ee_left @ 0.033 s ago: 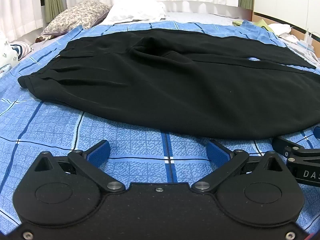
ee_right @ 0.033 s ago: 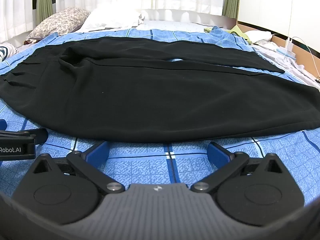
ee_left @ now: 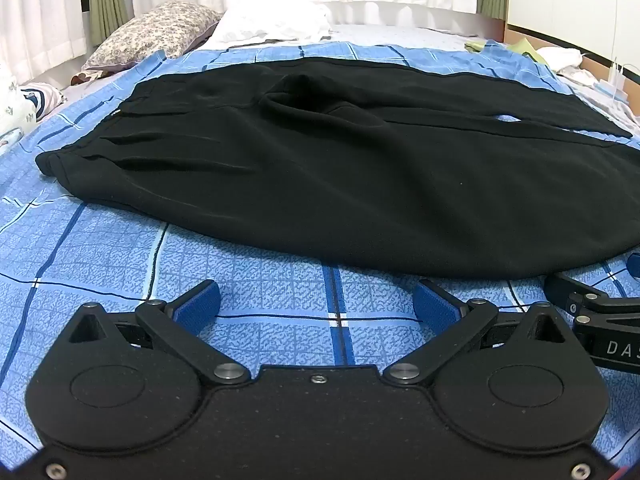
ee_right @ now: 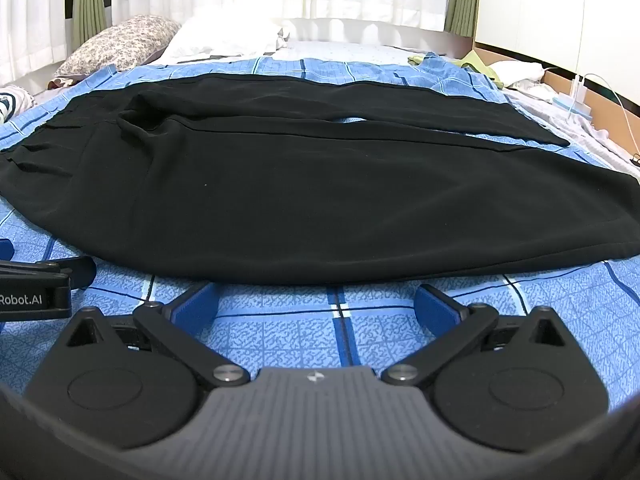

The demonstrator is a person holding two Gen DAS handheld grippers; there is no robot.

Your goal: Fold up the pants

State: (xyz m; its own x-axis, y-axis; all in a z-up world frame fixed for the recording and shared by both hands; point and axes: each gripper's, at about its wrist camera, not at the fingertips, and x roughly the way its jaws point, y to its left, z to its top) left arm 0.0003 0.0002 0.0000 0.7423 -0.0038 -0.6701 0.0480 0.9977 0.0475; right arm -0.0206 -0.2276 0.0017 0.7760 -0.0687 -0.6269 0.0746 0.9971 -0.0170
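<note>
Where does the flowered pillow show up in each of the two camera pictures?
Left wrist view: flowered pillow at upper left, beyond the black pants.
Right wrist view: flowered pillow at upper left too, nearer the edge.
Shared landmark: the white pillow just right of it.

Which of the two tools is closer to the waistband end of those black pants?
Left. The left tool sits open on the blue bedspread before the pants, toward their waistband. The right tool, also open, sits farther along, before the leg part.
</note>
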